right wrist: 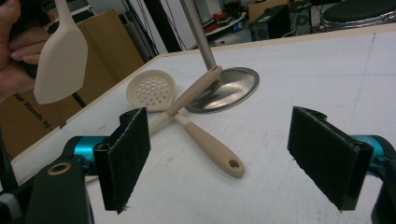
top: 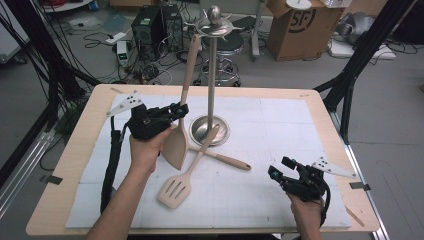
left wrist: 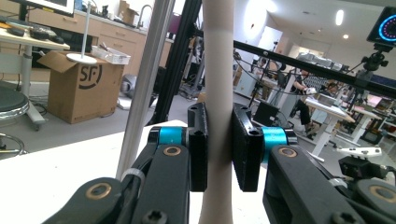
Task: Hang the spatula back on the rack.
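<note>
Skimmer (right wrist: 152, 89) behind spatula (top: 176, 142), right gripper view

You have a slotted beige spatula (top: 176, 189) lying flat on the white foam mat (top: 280, 130), its handle leaning on the round steel base of the utensil stand (top: 212, 75). Crossing under it lies a perforated beige skimmer (right wrist: 152, 89). Beyond the table stand a brown cardboard box (top: 295, 27), a black swivel stool (top: 227, 50) and tangled cables (top: 150, 70).

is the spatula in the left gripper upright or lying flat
Upright. The left gripper clamps the spatula by its handle, blade hanging down beside the metal stand, clear of the table.
</note>
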`<act>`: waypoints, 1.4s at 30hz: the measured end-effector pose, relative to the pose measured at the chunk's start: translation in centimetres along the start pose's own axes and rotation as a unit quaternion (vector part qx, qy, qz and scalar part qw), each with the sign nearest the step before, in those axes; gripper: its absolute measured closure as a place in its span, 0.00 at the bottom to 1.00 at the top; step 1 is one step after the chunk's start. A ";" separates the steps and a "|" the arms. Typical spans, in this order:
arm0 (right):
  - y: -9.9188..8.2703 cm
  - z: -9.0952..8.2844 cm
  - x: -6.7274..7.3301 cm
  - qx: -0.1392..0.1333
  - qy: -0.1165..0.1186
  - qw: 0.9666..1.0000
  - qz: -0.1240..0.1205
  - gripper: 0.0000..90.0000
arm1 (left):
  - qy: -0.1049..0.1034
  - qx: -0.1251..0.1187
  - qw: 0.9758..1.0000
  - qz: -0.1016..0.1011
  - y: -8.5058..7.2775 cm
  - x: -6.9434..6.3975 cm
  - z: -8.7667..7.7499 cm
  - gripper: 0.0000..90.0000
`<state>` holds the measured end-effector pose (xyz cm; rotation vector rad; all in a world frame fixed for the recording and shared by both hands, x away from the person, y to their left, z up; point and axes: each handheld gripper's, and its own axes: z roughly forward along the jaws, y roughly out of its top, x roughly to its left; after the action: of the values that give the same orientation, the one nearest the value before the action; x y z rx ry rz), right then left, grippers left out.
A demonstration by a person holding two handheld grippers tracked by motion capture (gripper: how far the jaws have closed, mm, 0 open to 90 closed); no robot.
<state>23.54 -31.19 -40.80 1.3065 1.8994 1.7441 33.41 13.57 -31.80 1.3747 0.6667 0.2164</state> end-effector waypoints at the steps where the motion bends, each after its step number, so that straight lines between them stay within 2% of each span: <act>1: 0.0 0.0 0.0 0.001 0.000 1.000 0.001 0.22 | 0.000 0.000 1.000 -0.001 -0.1 0.1 0.1 0.87; 3: 0.0 0.0 0.0 0.000 0.000 1.000 0.000 0.22 | -0.007 0.001 1.000 -0.005 -0.2 0.2 0.3 0.87; 5: 0.0 0.0 0.0 0.001 0.000 1.000 0.000 0.22 | -0.022 0.003 1.000 -0.022 -0.4 0.6 0.7 0.86; 8: 0.0 0.0 0.0 0.000 0.000 1.000 -0.001 0.22 | -0.016 0.005 0.999 -0.033 -0.6 1.0 1.2 0.85; 12: 0.0 -0.1 0.0 0.000 0.000 1.000 0.001 0.22 | -0.018 0.006 0.999 -0.039 -0.7 1.3 1.4 0.84; 14: -0.1 0.0 -0.1 0.000 -0.001 1.000 0.001 0.22 | -0.021 0.001 0.999 -0.043 -0.6 1.4 1.3 0.78; 17: -0.1 0.0 -0.1 0.002 -0.001 1.000 0.000 0.22 | -0.006 -0.003 0.999 -0.040 -0.4 1.5 1.0 0.65; 20: -0.1 0.1 0.0 0.002 -0.001 1.000 0.000 0.22 | 0.003 0.003 0.999 -0.034 -0.4 1.4 0.6 0.61; 23: -0.1 0.0 0.0 0.000 -0.002 1.000 -0.001 0.22 | 0.001 0.006 0.999 -0.031 -0.5 1.2 0.1 0.58; 28: -0.1 0.1 0.1 0.001 -0.001 1.000 -0.001 0.22 | 0.006 0.007 0.999 -0.040 -0.6 1.5 -1.0 0.52; 30: -0.1 0.1 0.1 0.000 0.000 1.000 -0.001 0.22 | 0.011 0.008 0.999 -0.038 -0.7 1.6 -1.6 0.46; 37: -0.2 0.2 0.2 0.001 -0.003 1.000 0.003 0.22 | 0.015 0.023 0.999 -0.031 -1.6 1.4 -3.5 0.43; 42: -0.2 0.3 0.1 0.002 -0.003 1.000 -0.001 0.22 | 0.025 0.034 0.999 -0.022 -2.4 1.3 -5.0 0.43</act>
<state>23.54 -30.89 -40.98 1.3099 1.9026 1.7347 31.19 17.90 -34.69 1.4228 0.7518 0.1958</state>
